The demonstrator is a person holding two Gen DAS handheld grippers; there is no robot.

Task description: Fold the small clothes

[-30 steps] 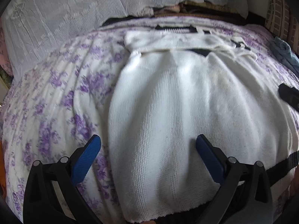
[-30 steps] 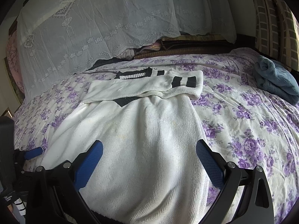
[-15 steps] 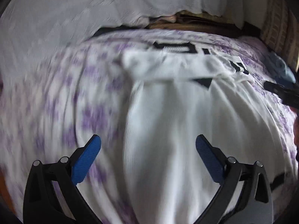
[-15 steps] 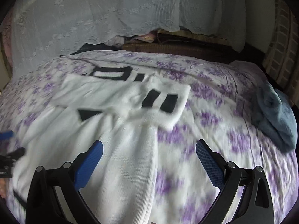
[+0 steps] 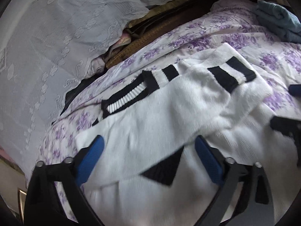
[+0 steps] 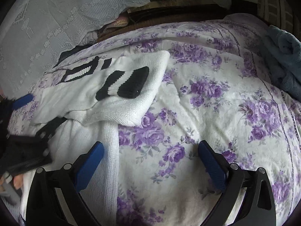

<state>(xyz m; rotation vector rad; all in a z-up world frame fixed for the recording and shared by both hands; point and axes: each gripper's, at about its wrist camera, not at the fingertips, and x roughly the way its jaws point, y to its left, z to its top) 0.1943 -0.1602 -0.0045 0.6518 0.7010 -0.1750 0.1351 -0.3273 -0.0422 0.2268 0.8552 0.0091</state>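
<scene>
A white knit sweater with black stripes and a black-and-white collar lies flat on the floral bedspread, its sleeves folded across the chest. My left gripper is open and empty, low over the sweater's upper left part near the collar. In the right wrist view the sweater lies at the left, with its black-striped cuff on top. My right gripper is open and empty, over the sweater's right edge and the bedspread. The left gripper also shows at the left edge of the right wrist view.
A folded blue-grey towel lies at the far right of the bed, also in the left wrist view. A white lace cover hangs at the back left over dark items by the bed's far edge.
Both grippers have moved forward from the sweater's hem to its upper part. The left one now faces the collar; the right one has swung right, over the sweater's edge. Both stay open.
</scene>
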